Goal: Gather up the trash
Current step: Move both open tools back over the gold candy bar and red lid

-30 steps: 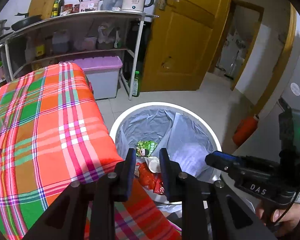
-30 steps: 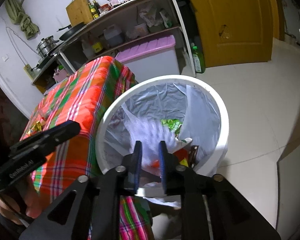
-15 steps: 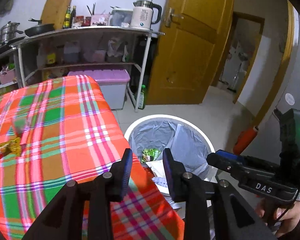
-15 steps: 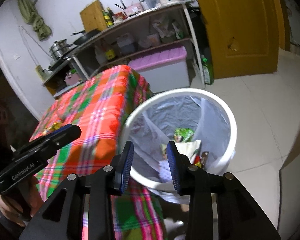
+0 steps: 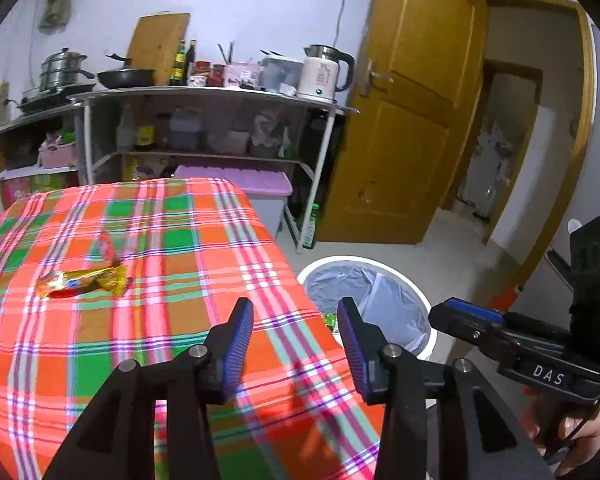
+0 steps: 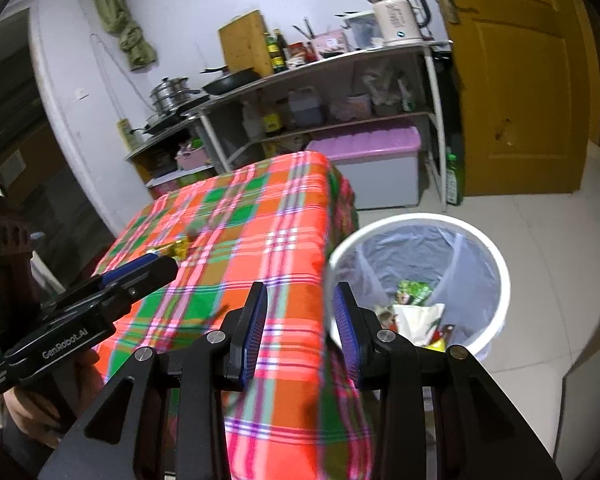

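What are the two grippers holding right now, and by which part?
Nothing. The left gripper and right gripper both stand with jaws apart and empty, having just been opening. The gold wrapper lies untouched on the tablecloth.

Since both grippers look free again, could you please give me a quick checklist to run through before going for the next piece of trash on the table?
1. Left hand-held gripper empty, jaws apart after opening: ok.
2. Right hand-held gripper empty, jaws apart: ok.
3. Gold wrapper lies flat on the checked tablecloth, unobstructed: ok.
4. Red wrapper just behind it, separate: cannot tell, blurred.
5. White bin beside the table, open, bag lining it: ok.
6. Room left in bin: ok.
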Demonstrator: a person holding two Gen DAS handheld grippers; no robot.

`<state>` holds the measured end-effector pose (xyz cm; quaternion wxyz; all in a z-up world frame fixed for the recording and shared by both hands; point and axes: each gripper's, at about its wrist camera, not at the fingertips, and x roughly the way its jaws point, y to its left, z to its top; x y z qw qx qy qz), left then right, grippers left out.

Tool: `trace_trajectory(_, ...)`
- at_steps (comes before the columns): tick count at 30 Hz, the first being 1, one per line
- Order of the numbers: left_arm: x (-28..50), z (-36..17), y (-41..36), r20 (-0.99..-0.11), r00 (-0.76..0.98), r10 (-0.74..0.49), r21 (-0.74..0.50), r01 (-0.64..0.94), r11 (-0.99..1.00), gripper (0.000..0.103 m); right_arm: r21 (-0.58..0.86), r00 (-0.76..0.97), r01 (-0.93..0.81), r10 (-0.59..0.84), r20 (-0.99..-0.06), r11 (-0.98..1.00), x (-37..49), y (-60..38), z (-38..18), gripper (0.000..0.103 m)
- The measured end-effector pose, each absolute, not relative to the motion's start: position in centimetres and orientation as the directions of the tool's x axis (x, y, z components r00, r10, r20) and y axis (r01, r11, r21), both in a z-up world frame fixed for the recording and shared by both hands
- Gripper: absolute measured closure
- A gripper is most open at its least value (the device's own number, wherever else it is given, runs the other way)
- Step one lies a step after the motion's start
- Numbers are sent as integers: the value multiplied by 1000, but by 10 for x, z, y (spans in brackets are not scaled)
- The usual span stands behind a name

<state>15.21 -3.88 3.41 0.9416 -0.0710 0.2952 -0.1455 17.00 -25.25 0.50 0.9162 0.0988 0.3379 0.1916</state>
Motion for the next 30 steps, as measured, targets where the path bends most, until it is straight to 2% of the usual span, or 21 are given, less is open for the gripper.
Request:
trace_trajectory(14, 115, 37, 32, -536, 820, -201, -209, 101, 973, 60, 279, 661, -424, 505, -556, 862, 154, -189, 20, 67)
trace_trajectory(17, 110, 37, 49, -538, 823, -183, -221, 71, 973, 60, 282, 653, -445, 524, -547, 850, 152, -178, 23, 62)
trace_trajectory(30, 121, 40, 107, -538, 838, -94, -194, -15, 981, 60, 230, 596, -546, 567, -569, 805, 177, -121, 25, 61)
